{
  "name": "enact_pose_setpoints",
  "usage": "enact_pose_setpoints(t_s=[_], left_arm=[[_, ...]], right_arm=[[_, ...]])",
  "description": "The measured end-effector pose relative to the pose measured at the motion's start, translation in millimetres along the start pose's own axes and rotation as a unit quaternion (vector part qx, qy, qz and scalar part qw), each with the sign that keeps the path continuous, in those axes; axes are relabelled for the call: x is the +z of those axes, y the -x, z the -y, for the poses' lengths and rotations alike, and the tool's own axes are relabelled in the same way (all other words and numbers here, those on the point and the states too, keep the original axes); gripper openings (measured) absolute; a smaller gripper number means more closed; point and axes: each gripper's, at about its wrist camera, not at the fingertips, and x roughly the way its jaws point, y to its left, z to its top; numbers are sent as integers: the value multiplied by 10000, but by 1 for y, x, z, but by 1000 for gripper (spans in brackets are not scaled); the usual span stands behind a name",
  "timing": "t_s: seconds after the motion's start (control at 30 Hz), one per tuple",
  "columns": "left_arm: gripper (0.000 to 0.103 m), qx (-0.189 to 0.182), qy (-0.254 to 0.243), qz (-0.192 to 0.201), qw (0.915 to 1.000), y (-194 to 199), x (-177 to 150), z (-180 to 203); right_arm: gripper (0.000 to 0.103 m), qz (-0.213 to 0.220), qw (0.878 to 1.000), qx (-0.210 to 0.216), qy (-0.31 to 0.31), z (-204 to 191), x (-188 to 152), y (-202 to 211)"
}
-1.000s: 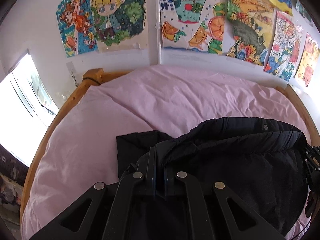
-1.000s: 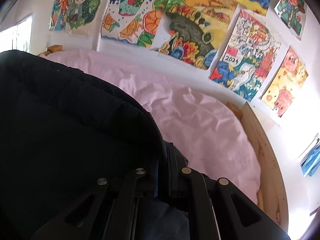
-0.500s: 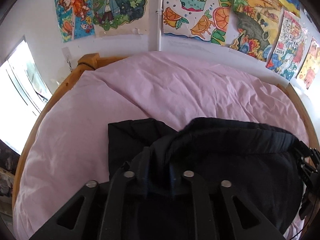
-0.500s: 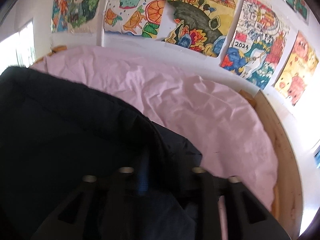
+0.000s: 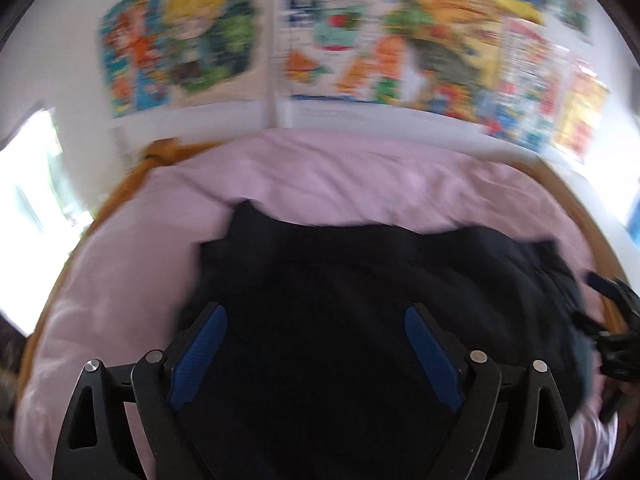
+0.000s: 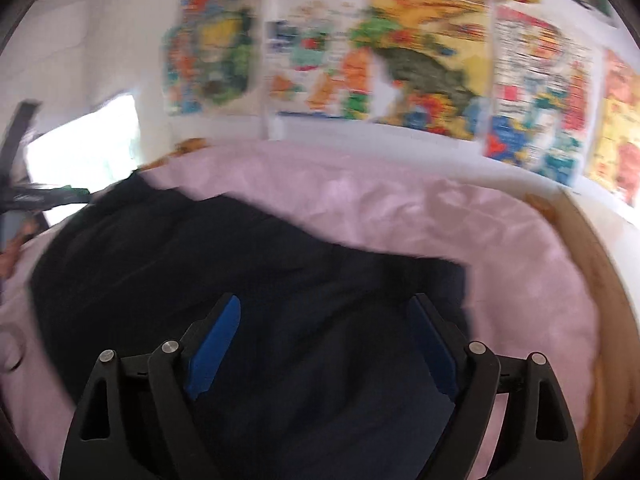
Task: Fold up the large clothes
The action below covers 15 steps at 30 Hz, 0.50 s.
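My left gripper and right gripper hover, jaws opening with nothing pinched, over the black garment lying flat on the pink bed, its long axis nine-to-three, far edge at twelve.

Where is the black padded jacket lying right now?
In both wrist views the black padded jacket lies on the pink bedsheet, below the open fingers, near the bed's front.

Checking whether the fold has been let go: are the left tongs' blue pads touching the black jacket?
Apart. In the left wrist view the left tongs are opening, and each of the pads stands clear of the black jacket, which lies on the pink bedding.
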Motion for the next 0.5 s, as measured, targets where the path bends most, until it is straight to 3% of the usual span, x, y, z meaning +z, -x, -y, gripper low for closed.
enact_pose_setpoints(t_s=[0.03,0.13,0.27,0.37,0.5], left_arm=[[94,-359,-165,-23,9992,-1,-8,12],[95,-707,-616,-232,9953,-19,-23,43],[95,-274,-1024,-82,9943,-45,-21,67],[95,-70,-749,90,9971,-61,-6,65],[98,166,-301,-70,9994,-91,9,51]], right_arm=[[83,-16,9997,180,157,-7,-5,1],[84,-180,9975,243,643,-25,-14,-5],[84,-160,9981,16,600,-19,-8,-20],[84,-193,9990,-93,396,-9,2,-37],[85,-364,9988,-309,75,8,7,-67]])
